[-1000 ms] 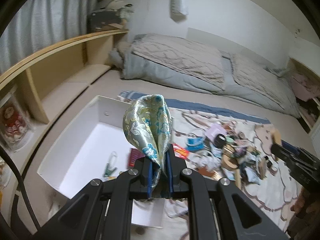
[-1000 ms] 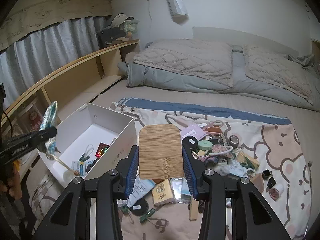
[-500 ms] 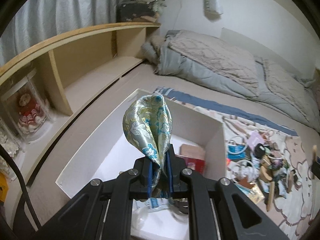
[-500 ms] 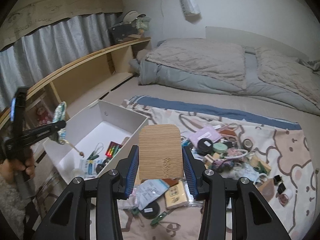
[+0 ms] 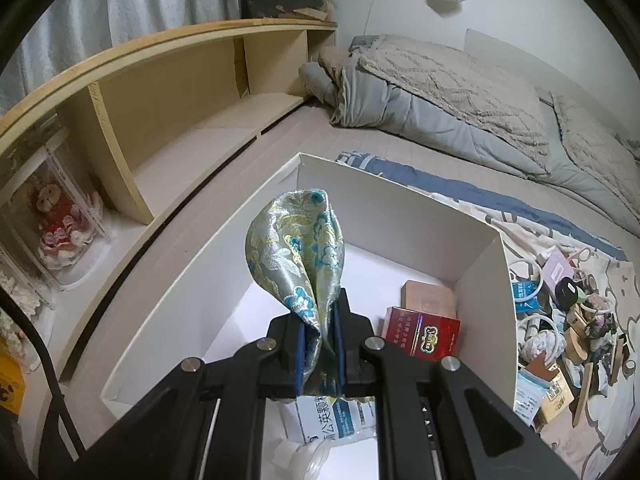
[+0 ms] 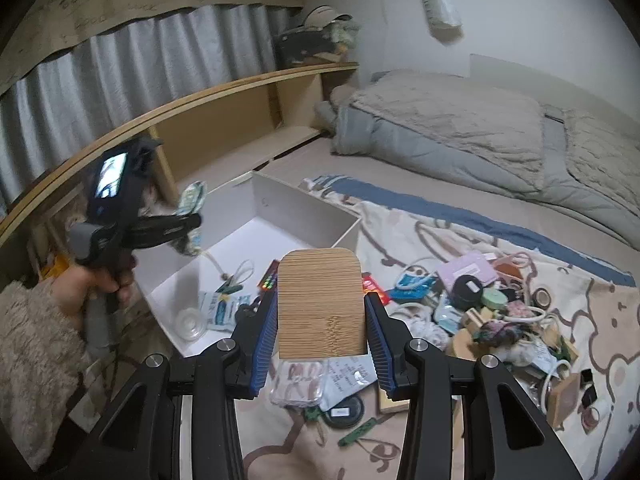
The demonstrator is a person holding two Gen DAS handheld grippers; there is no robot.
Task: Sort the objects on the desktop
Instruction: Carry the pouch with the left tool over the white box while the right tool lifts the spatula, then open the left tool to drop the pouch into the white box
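Note:
My left gripper [image 5: 320, 344] is shut on a green and gold brocade pouch [image 5: 300, 260] and holds it above the open white box [image 5: 400, 196]. The right wrist view shows that gripper [image 6: 188, 224] over the box's [image 6: 320, 208] left side. My right gripper [image 6: 322, 336] is shut on a flat bamboo board [image 6: 322, 300], held above the bedspread beside the box. Inside the box lie a red packet [image 5: 424, 338], a tan box [image 5: 430, 300], a white sachet [image 5: 332, 420] and a green clip [image 6: 230, 286].
A pile of small items [image 6: 480, 308] covers the cartoon-print blanket [image 6: 600, 320] to the right of the box. A wooden shelf unit [image 5: 180, 92] runs along the left wall. A grey quilt [image 6: 460, 120] lies at the back.
My left gripper has carried the pouch leftward and closer over the white box. My right gripper has shifted slightly, the bamboo board still held in it.

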